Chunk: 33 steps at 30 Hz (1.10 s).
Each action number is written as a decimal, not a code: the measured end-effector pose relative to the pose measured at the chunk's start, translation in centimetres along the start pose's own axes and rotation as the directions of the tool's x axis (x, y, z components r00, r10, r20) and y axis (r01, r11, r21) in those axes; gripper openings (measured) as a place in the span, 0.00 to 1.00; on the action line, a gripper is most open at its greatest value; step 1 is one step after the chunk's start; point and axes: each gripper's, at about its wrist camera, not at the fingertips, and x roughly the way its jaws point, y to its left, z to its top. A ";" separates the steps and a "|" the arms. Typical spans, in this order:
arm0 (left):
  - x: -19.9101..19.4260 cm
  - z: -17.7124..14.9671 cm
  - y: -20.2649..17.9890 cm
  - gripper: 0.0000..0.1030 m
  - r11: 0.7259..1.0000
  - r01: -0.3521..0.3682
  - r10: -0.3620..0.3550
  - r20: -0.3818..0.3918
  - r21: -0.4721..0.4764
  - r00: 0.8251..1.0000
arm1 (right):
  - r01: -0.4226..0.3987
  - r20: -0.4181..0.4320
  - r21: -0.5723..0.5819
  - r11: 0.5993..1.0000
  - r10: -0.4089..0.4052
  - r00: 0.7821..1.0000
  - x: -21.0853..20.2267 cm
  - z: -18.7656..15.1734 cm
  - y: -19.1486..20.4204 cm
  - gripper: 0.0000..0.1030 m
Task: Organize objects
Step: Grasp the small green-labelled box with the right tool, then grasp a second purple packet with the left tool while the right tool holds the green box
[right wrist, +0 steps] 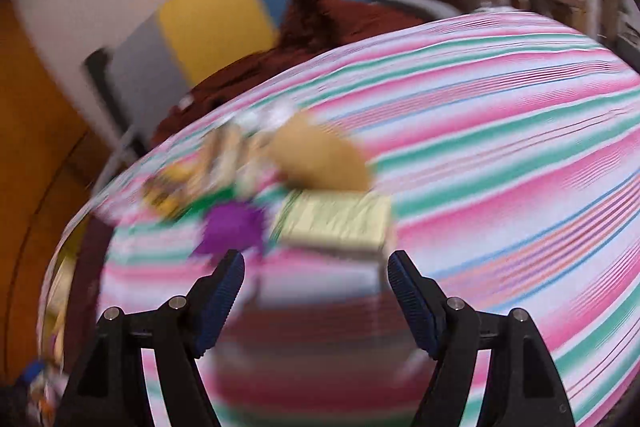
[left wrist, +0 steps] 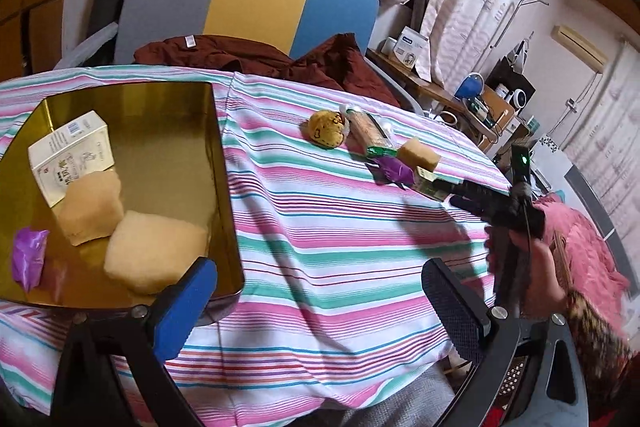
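Looking along the left gripper (left wrist: 320,311), the sharp view takes in a gold tin (left wrist: 224,155) at the left of the striped cloth (left wrist: 320,247). Inside it lie a white carton (left wrist: 70,155), 2 tan sponge blocks (left wrist: 120,227) touching each other, and a purple wrapper (left wrist: 28,257). This gripper's jaws stand wide apart with nothing between them; its left blue pad sits over the tin's near corner.

Further across the cloth, a cluster waits outside the tin: a yellow round bun (left wrist: 326,133), a wrapped biscuit pack (left wrist: 366,133) just beside it, another tan block (left wrist: 420,155), a second purple wrapper (left wrist: 394,171) and a pale green box (left wrist: 430,185). Only this view shows the right gripper (left wrist: 456,193) from outside, held in a hand (left wrist: 536,275), its black fingers reaching to the green box.

The right wrist view is heavily smeared. It shows the right gripper (right wrist: 316,287) gaping wide and holding nothing, with the green box (right wrist: 340,223) just beyond its tips, the purple wrapper (right wrist: 232,227) beside that, and the tan block (right wrist: 320,159) behind. The tin's contents cannot be made out here.
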 end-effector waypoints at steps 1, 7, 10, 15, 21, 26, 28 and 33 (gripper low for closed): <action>0.2 0.1 -0.1 1.00 1.000 0.005 -0.005 -0.008 -0.001 1.000 | 0.016 0.011 -0.048 0.999 -0.015 1.000 -0.4 -0.3 0.8 0.74; 0.7 0.3 -1.3 1.00 1.000 0.020 -0.020 -0.019 0.017 1.000 | 0.225 0.159 -0.309 0.924 -0.183 0.970 -1.0 1.8 2.7 0.74; 0.8 0.1 -1.6 1.00 1.000 0.024 -0.024 -0.026 0.016 0.999 | 0.239 0.101 -0.394 0.887 -0.217 0.971 1.1 3.4 2.2 0.74; 0.7 -0.2 -1.8 1.00 1.000 0.017 -0.016 -0.035 0.020 0.999 | 0.175 -0.026 -0.415 0.893 -0.203 0.979 3.1 3.1 1.2 0.55; 1.3 0.0 -2.0 1.00 1.000 0.009 -0.008 -0.048 0.006 0.999 | 0.190 0.028 -0.366 0.911 -0.193 0.981 2.3 0.9 2.4 0.47; 2.1 0.7 -3.4 1.00 0.999 0.003 0.000 -0.060 0.040 0.998 | 0.166 0.016 -0.282 0.945 -0.169 0.986 3.6 1.5 2.3 0.40; 2.5 1.2 -4.2 1.00 0.998 -0.005 0.009 -0.059 0.066 0.998 | 0.144 0.004 -0.237 0.961 -0.147 0.989 4.0 1.6 2.0 0.29; 4.5 2.6 -5.4 1.00 0.996 -0.033 0.039 -0.071 0.087 0.997 | 0.139 0.067 -0.101 0.985 -0.132 0.989 3.3 0.8 1.2 0.29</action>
